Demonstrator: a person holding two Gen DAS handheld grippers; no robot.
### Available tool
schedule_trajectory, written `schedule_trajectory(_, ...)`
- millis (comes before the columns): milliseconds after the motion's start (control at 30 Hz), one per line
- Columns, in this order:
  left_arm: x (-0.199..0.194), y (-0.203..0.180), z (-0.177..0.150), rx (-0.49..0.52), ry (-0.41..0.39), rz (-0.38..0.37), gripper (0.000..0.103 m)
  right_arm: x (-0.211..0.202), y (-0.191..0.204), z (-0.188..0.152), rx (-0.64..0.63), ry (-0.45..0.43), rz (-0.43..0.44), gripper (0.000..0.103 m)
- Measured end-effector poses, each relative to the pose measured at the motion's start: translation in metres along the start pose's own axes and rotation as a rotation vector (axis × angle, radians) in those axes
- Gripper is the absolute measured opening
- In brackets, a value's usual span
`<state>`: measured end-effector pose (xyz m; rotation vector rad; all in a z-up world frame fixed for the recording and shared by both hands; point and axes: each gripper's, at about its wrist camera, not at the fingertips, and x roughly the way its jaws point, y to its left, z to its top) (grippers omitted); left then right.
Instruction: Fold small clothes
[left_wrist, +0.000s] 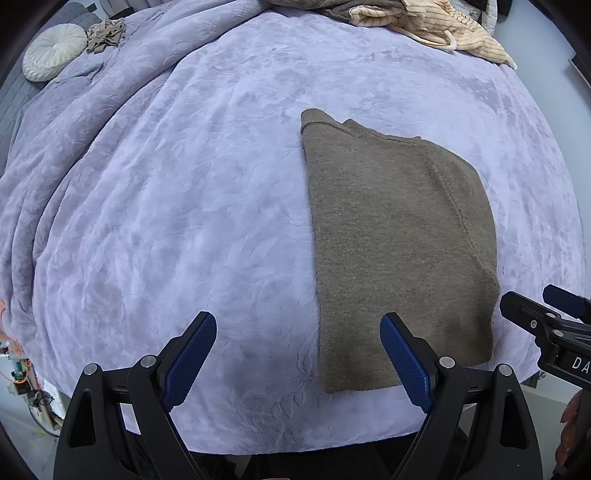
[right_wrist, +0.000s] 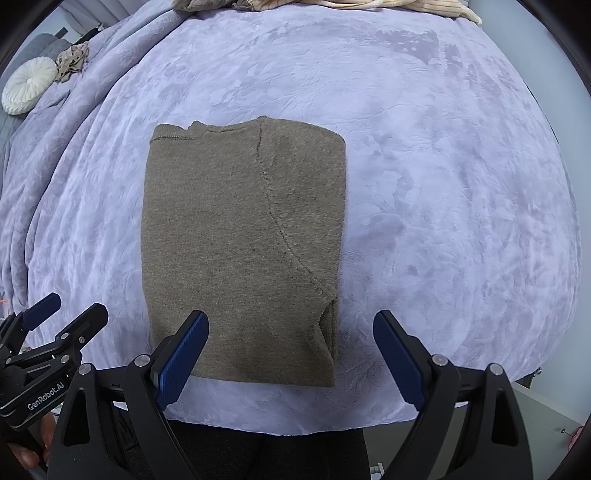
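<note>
One folded brown sweater (right_wrist: 240, 251) lies flat on the lilac blanket (right_wrist: 443, 184), near its front edge. Two grippers hover above that edge, left gripper (left_wrist: 298, 363) and right gripper (right_wrist: 291, 360), both with fingers apart and holding nothing. At the far edge lies one heap of clothes (left_wrist: 424, 22); at the far left corner, one round white cushion (left_wrist: 53, 51).

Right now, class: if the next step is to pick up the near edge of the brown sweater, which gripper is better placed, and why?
Probably the right gripper: it hangs open across the brown sweater's near right corner. The left gripper, also open, hangs mostly over bare lilac blanket.
</note>
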<state>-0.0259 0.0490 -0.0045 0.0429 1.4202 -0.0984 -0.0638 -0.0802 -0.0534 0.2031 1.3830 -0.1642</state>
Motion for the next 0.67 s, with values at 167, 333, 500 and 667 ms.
schedule_trajectory(167,0.0019,0.0045,0.0024,-0.003,0.003,0.002,0.091,0.0009,0.0014,-0.0003,0.0,0.003,0.001,0.092)
schedule_trajectory(333,0.0027,0.0045,0.003,0.0,0.006,0.004,0.091,0.0016,0.0021,0.0001,-0.002,0.004,0.002,0.092)
schedule_trajectory(500,0.0026,0.005,0.0029,0.0,0.0,0.005,0.091,0.002,0.0027,-0.0003,-0.002,0.005,0.002,0.092)
schedule_trajectory(667,0.0002,0.0026,0.0017,0.012,-0.016,0.003,0.091,0.0019,0.0026,-0.0002,-0.001,0.004,0.002,0.092)
